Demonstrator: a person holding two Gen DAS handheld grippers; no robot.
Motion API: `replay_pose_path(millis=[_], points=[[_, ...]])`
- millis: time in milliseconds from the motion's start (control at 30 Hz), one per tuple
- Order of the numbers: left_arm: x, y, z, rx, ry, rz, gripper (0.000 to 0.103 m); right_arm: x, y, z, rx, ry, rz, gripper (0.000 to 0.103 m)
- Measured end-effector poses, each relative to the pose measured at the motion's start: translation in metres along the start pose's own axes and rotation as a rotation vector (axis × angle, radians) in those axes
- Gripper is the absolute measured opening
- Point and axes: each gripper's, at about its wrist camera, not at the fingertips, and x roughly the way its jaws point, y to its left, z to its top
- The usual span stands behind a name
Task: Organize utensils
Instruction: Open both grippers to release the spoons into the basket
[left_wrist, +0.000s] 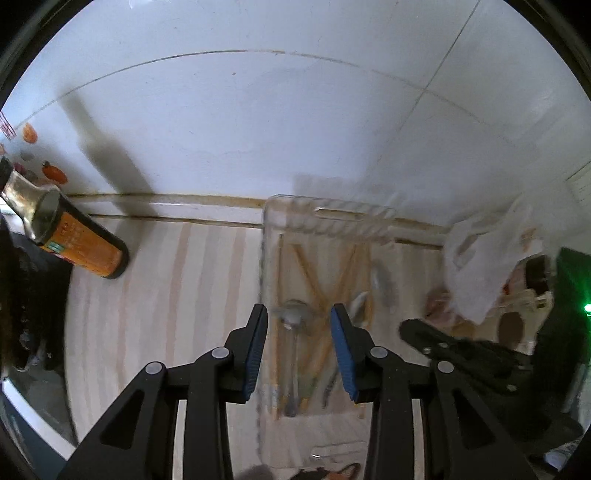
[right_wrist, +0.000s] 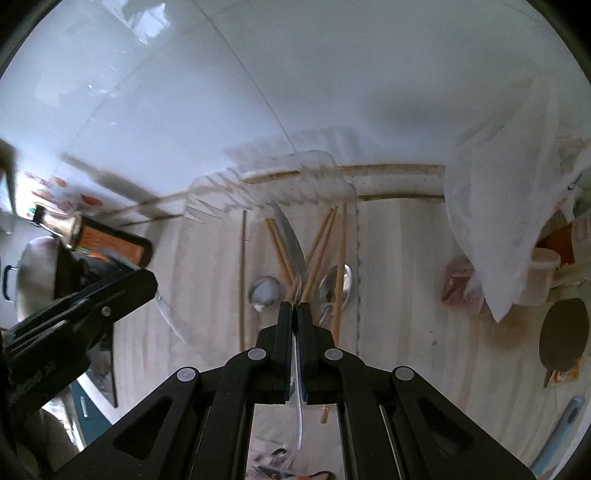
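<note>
In the left wrist view, an orange-labelled bottle (left_wrist: 79, 236) with a brassy neck leans in at nine o'clock, its base resting on the pale striped counter (left_wrist: 166, 288). Right of it, toward the centre, the left gripper (left_wrist: 299, 321) hangs with its blue-padded fingers (left_wrist: 255, 354) spread wide apart and nothing between them. Beneath and beyond that gap lies the clear plastic tray (left_wrist: 273, 206), its far rim at twelve o'clock against the white tiled wall (left_wrist: 258, 129). Inside the tray are crossed wooden chopsticks (left_wrist: 314, 277) and a metal spoon (left_wrist: 295, 317) with its bowl just under the open fingers — the motion blur hides finer detail. At three o'clock the right gripper's black body (left_wrist: 461, 354) juts in, with a crumpled white plastic bag (left_wrist: 491, 266) above it.

In the right wrist view, the same bottle (right_wrist: 107, 243) sits at nine o'clock, and the left gripper's black arm (right_wrist: 74, 314) crosses below it. In the centre the tray (right_wrist: 354, 192) holds a thin single stick at its left side, a spoon (right_wrist: 265, 291), the crossed chopsticks (right_wrist: 321, 243) and a second spoon (right_wrist: 338, 284) toward its right wall. The right gripper (right_wrist: 295, 306) is clamped tight on a knife (right_wrist: 290, 240) — the blade rises from the pinched pads toward twelve o'clock over the chopsticks, and the handle runs back between the fingers toward six. I cannot tell whether the blade tip touches anything. The white bag (right_wrist: 498, 206) fills two to three o'clock.
</note>
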Motion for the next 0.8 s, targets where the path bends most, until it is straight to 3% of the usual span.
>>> replay_pose_path(millis=[67,167,333,400,567,700,800], points=[[0.001,0.002,-0.002,-0.004,0.000,0.010,0.038,0.001,-0.002,-0.001,0.006,0.000,-0.018,0.014],[-0.004,0.005,-0.012,-0.005,-0.027,0.069,0.059,-0.002,-0.004,-0.004,0.011,-0.012,-0.037,0.030],[-0.017,0.017,-0.038,-0.010,-0.087,0.144,0.063,-0.018,-0.009,-0.023,0.007,-0.055,-0.112,0.043],[-0.023,0.023,-0.052,-0.013,-0.124,0.171,0.081,-0.024,-0.013,-0.034,0.007,-0.067,-0.135,0.051],[-0.029,0.025,-0.081,-0.005,-0.169,0.226,0.103,-0.035,-0.020,-0.064,-0.013,-0.101,-0.206,0.067],[-0.026,0.020,-0.099,0.003,-0.159,0.263,0.103,-0.037,-0.023,-0.081,-0.041,-0.105,-0.241,0.077],[-0.028,0.017,-0.111,-0.010,-0.160,0.268,0.103,-0.040,-0.021,-0.091,-0.076,-0.121,-0.279,0.091]])
